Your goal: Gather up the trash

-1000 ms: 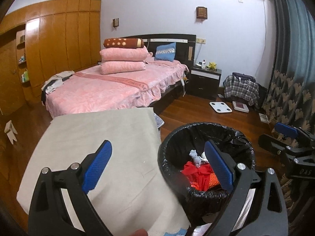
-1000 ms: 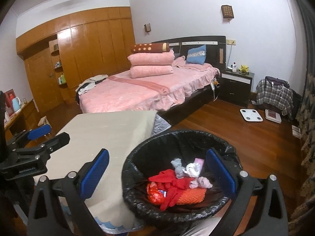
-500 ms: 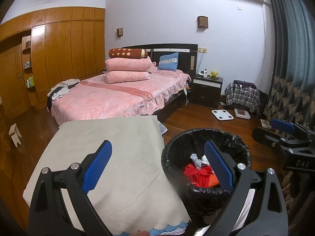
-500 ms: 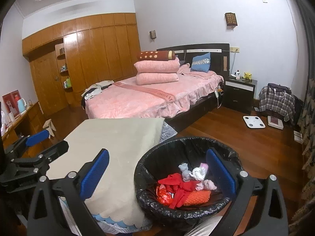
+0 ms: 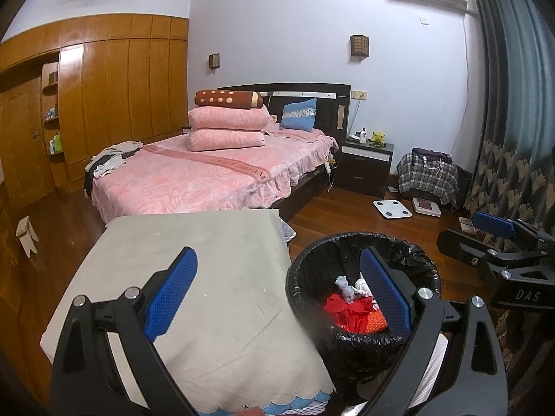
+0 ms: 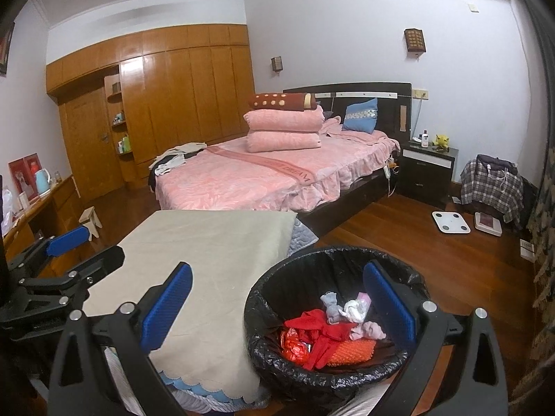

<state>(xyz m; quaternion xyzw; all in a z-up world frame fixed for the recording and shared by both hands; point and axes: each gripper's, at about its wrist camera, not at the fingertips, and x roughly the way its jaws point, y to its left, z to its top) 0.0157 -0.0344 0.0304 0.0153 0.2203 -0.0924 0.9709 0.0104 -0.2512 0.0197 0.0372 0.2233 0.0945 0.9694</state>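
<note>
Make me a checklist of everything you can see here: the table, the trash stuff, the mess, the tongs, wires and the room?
Surface: table under a beige cloth, nothing on top.
Job's things: black-lined trash bin beside the table, holding red wrappers and crumpled tissues.
Clutter: clothes on the pink bed; two scales on the floor.
Grippers: left tongs open, empty; right tongs open, empty.
Cables: white cord hanging off the bed's side.
Surroundings: wooden wardrobe, nightstand, curtain.

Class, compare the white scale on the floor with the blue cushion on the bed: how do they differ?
The white scale lies flat on the wooden floor; the blue cushion leans tilted against the headboard. The scale looks thin and plain, the cushion plump with a patterned band. Both are roughly square.
</note>
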